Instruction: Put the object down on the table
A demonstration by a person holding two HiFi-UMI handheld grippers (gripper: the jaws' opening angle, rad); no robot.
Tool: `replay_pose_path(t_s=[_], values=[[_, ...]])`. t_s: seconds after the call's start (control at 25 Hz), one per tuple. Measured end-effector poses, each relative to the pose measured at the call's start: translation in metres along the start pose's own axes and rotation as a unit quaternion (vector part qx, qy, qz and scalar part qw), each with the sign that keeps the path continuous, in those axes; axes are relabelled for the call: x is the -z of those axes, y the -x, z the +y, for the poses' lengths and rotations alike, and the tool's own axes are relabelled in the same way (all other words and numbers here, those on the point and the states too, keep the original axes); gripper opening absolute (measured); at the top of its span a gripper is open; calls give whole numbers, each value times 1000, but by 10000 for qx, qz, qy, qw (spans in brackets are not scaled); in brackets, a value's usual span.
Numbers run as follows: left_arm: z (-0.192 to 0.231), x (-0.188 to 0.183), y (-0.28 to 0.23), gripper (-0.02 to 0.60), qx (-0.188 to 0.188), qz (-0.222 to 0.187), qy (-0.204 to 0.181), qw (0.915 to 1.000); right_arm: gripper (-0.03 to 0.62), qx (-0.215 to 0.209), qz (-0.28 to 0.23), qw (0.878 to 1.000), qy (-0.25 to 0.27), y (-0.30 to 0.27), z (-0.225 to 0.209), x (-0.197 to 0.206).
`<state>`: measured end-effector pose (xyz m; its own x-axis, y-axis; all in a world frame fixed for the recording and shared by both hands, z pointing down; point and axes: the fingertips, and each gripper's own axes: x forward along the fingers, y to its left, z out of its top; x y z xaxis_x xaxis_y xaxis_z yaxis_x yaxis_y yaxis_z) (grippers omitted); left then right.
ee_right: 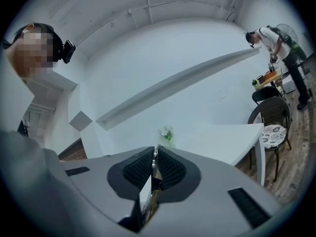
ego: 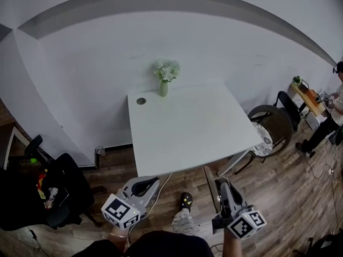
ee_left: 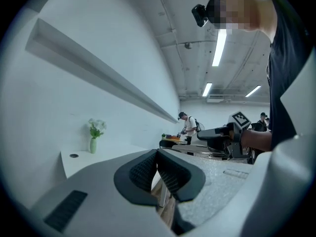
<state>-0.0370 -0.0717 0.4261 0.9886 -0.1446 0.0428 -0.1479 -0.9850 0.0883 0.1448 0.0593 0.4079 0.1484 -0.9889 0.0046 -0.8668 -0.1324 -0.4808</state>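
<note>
Holds a strip (ee_right: 154, 163) short of the desk (ego: 187, 127).
Clamps it in the jaws of the right gripper (ee_right: 155, 151); presses the jaws of the left gripper (ee_left: 157, 157) together, empty.

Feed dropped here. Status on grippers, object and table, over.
Left hand-held gripper shut, empty. Right hand-held gripper shut on thin flat object. Both short of table, object not yet down. Only a vase at far edge.

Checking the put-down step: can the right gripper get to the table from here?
Probably yes: the right gripper, shut on a thin flat object, is just short of the table, and nothing stands between; the vase sits at the far edge.
</note>
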Motion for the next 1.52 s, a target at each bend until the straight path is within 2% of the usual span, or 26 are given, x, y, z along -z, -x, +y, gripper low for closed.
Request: replay_pose_path(t_s=[0.36,0.96,1.16,1.52], values=[[54,-11,-39,-2,-601,85,29,9981,18,-653,334,9973,-23,-94,-21,-19],[99,-30,-102,-2,-1365,118,3,9906,18,-1426,711,9872,-74,-194,-69,-50],[104,-33,-106,-2,-1645,22,-2,9864,18,-1630,927,9823,13,-217,-83,-46],[107,-26,-91,-2,-1857,-5,1,9826,18,-1743,1103,9784,116,-235,-83,-38]])
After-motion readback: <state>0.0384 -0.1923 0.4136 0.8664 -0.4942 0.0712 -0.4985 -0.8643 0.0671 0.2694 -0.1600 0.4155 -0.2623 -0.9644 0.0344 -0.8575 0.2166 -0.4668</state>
